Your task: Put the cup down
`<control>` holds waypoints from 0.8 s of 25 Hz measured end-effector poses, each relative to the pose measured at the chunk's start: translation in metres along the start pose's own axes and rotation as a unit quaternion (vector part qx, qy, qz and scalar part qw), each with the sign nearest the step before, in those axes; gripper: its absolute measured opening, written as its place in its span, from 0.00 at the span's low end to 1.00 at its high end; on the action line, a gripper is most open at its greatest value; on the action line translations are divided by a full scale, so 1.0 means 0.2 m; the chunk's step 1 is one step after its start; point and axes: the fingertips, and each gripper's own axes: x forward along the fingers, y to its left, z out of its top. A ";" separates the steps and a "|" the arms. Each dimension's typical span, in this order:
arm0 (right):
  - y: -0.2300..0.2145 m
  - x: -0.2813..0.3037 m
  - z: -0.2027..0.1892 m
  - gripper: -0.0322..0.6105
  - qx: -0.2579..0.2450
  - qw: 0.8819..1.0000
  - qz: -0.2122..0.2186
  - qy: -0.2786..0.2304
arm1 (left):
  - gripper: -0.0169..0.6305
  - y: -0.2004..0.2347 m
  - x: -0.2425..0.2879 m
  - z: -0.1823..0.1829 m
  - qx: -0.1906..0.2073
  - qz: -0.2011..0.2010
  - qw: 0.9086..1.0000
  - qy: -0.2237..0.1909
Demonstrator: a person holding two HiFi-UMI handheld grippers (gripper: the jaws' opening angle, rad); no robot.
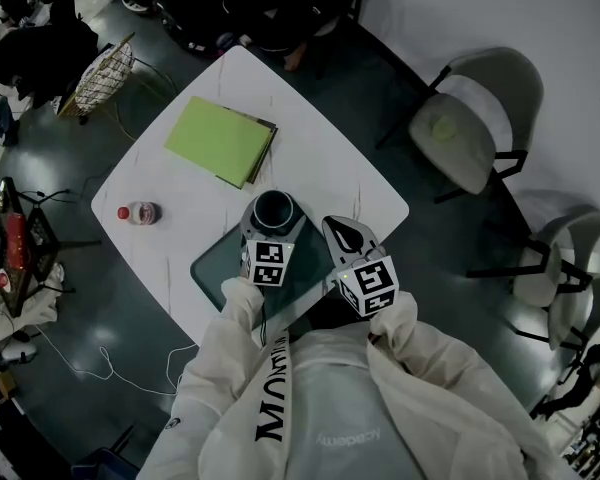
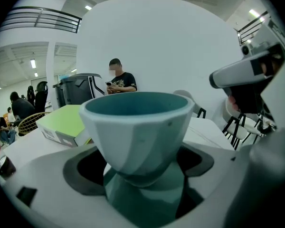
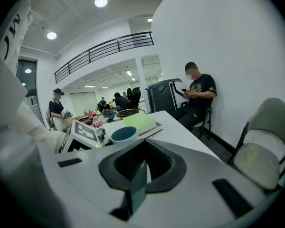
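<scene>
On white table [image 1: 310,158], atop dark mat [image 1: 212,268]: faceted cup [image 2: 133,127] upright, directly between left gripper [image 1: 273,220] jaws, spread wide, pads clear. Right gripper [image 1: 335,228] closed, empty, just beside.

A white square table [image 1: 320,158] carries a lime-green folder [image 1: 220,140] lying flat toward its far side. A small red-capped bottle [image 1: 140,212] lies on its side near the table's left edge, and a dark green mat [image 1: 216,264] lies at the near edge. Grey padded chairs [image 1: 475,118] stand to the table's right, a wire basket [image 1: 102,78] sits on the floor beyond its far left corner, and a person in a black T-shirt [image 3: 198,96] sits against the white wall.
</scene>
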 end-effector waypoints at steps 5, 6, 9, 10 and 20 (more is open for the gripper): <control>0.01 -0.08 -0.02 0.06 0.000 1.000 -0.010 -0.003 | 0.75 0.02 -0.02 -0.02 -0.005 0.024 1.000 0.008; 0.01 -0.10 -0.03 0.06 0.000 1.000 -0.012 -0.003 | 0.75 0.03 -0.03 -0.02 -0.007 0.026 1.000 0.010; 0.02 -0.14 -0.04 0.06 0.001 1.000 -0.016 -0.004 | 0.77 0.02 -0.07 -0.02 -0.009 0.026 1.000 0.009; 0.03 -0.15 -0.04 0.06 0.001 1.000 -0.017 -0.005 | 0.77 0.02 -0.09 -0.01 -0.007 0.026 1.000 0.005; 0.18 -0.27 -0.09 0.06 -0.001 1.000 -0.012 -0.013 | 0.76 0.00 -0.33 0.01 -0.001 0.044 0.999 -0.031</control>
